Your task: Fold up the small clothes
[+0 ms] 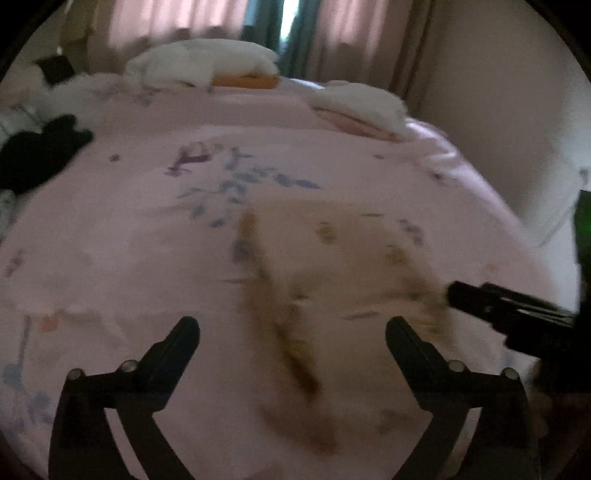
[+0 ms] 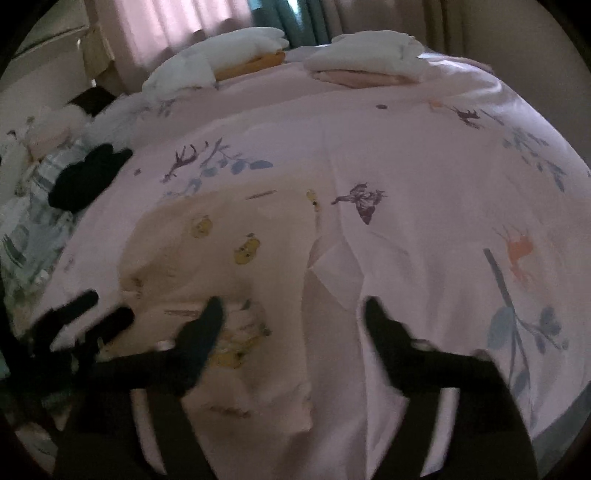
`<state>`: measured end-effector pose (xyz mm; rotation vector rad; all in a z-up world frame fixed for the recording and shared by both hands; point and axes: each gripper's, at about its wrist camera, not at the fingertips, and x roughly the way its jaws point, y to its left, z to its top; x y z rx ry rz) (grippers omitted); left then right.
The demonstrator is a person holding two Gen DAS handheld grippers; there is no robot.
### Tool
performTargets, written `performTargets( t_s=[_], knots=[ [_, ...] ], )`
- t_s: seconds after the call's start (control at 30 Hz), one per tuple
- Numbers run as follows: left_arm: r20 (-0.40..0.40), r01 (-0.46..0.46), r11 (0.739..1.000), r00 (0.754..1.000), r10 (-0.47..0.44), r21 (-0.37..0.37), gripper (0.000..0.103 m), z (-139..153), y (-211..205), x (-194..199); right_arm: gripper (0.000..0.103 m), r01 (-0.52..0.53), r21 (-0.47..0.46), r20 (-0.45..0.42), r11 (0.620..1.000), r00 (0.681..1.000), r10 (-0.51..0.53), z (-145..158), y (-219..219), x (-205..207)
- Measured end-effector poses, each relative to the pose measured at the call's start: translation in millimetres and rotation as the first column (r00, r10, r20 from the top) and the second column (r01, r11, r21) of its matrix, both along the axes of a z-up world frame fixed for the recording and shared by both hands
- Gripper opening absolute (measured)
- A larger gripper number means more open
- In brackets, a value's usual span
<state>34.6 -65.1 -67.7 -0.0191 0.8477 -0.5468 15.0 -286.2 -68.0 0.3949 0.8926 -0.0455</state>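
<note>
Left wrist view: left tool [image 1: 291,332] spread wide, nothing between its fingers, angled down at the bed [image 1: 129,229]. Small cream garment [image 1: 332,266] with yellow prints lies on the pink floral bedcover right ahead of the fingertips, heavily motion-blurred, brownish edge running diagonally toward the camera. Can't tell from this view if any finger touches the cloth. Right tool [image 1: 509,314] enters from the right edge, its tip at the garment's right side. Right wrist view: right tool [image 2: 293,314] also wide apart, nothing clamped. Garment [image 2: 221,258] is sharper here, lying mostly flat with some wrinkles, sitting left of centre; left finger [image 2: 207,332] is over the garment's near part, right finger [image 2: 384,328] is over bare bedcover beside it. Contact not clear. Left tool [image 2: 85,314] shows as a dark blur at the lower left, near the garment's left edge. Black clothing item [image 2: 88,177] lies well apart at the left side of the bed. Two stacks of folded light-coloured laundry [image 2: 365,55] sit at the far end, near the curtains [image 2: 177,22]. Patterned bedding [image 2: 33,221] bunched at the left edge.
</note>
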Motion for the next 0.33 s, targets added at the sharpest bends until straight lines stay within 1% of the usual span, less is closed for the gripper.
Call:
performTargets(
  t_s=[0.03, 0.07, 0.13, 0.2, 0.3, 0.33],
  knots=[
    [-0.008, 0.01, 1.0, 1.0, -0.011, -0.017, 0.1, 2.1, 0.2, -1.9, 0.092, -0.009, 0.004, 0.011, 1.0, 1.0, 0.009, 4.8, 2.1, -4.2],
    [-0.004, 0.011, 1.0, 1.0, -0.011, -0.014, 0.1, 3.6, -0.3, -3.1, 0.093, -0.02, -0.003, 0.017, 1.0, 1.0, 0.02, 8.4, 5.1, -6.2],
    [0.021, -0.008, 1.0, 1.0, 0.008, 0.029, 0.1, 5.2, -3.1, -4.6, 0.099, -0.033, -0.039, 0.018, 0.999, 0.999, 0.034, 14.0, 10.4, -7.6],
    [0.037, -0.028, 0.998, 0.999, 0.026, 0.055, 0.1, 5.3, -5.4, -5.4, 0.1, -0.021, -0.073, 0.014, 0.997, 1.0, 0.022, 15.3, 11.3, -8.9],
    [0.05, -0.053, 0.998, 0.997, 0.052, 0.021, 0.1, 6.6, 0.3, -7.5, 0.1, -0.019, -0.055, 0.012, 0.998, 1.0, 0.02, 13.7, 8.2, -10.6],
    [0.051, -0.067, 0.997, 0.997, 0.065, 0.027, 0.1, 6.5, 0.9, -6.9, 0.1, -0.016, -0.049, 0.007, 0.999, 1.0, 0.016, 11.9, 6.6, -10.6]
  ],
)
